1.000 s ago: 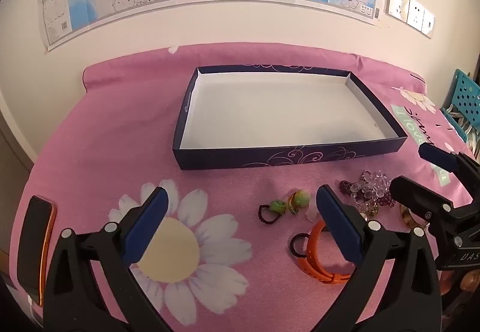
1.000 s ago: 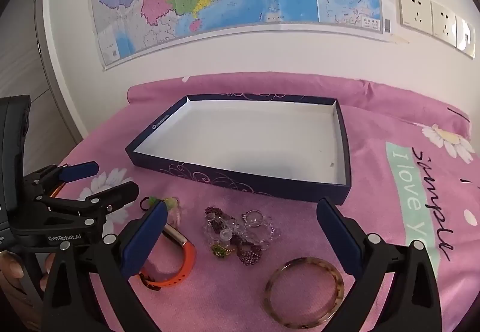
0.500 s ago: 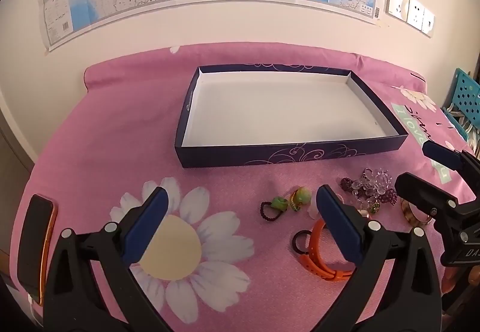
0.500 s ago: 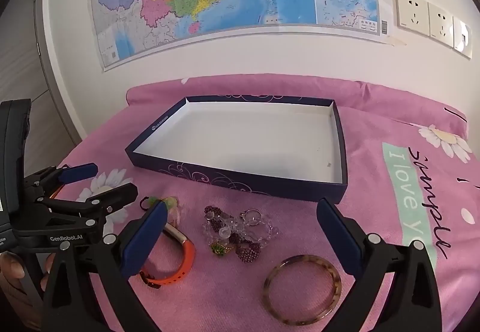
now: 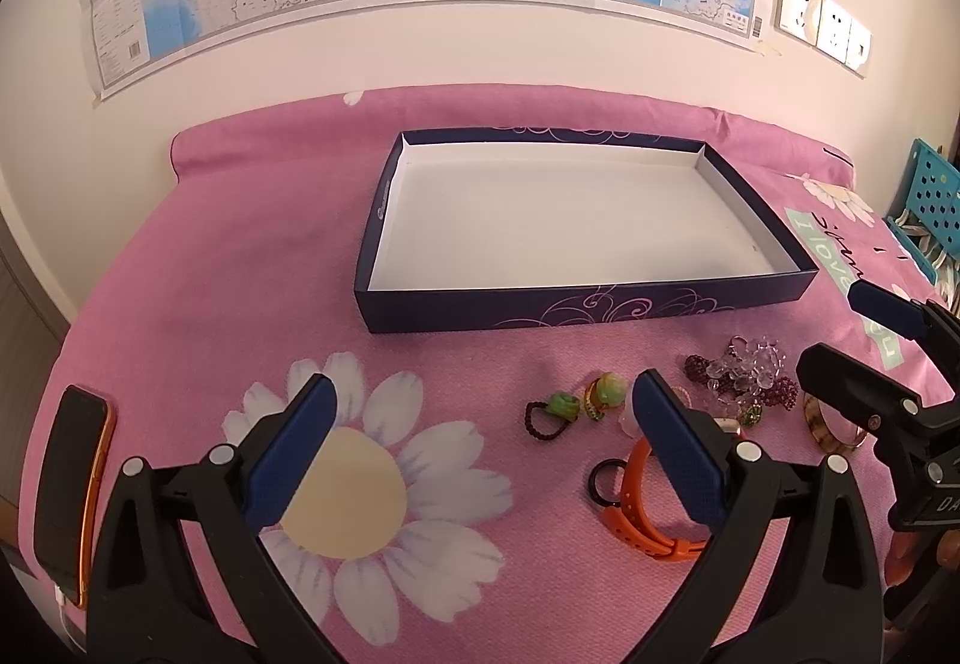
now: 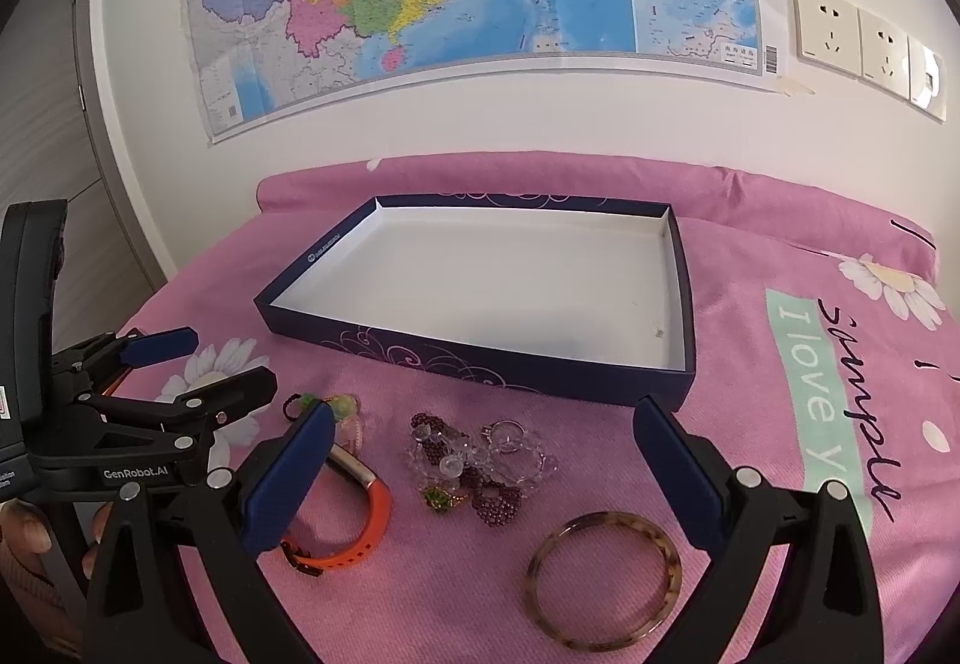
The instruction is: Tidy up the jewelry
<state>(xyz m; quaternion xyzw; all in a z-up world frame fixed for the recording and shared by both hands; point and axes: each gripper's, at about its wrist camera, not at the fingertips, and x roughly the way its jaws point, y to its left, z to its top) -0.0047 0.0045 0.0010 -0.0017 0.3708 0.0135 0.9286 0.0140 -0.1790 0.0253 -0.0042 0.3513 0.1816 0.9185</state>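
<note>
Left gripper (image 5: 480,418) and right gripper (image 6: 483,439) both spread wide, holding nothing. Jewelry (image 6: 480,469) lies on the bedspread (image 6: 750,424) just in front of the box (image 6: 480,358). Readable: "GenRobot.AI" on left gripper; "I love", "simple" on bedspread.

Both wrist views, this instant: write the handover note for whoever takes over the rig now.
Left gripper: open, empty, above the daisy print.
Right gripper: open, empty, above the jewelry.
Navy box: nothing in it.
On the pink cloth in front of it: tortoiseshell bangle, orange band, bead cluster, green hair ties.
Done: nothing placed.
Left: move every piece into the box.
</note>
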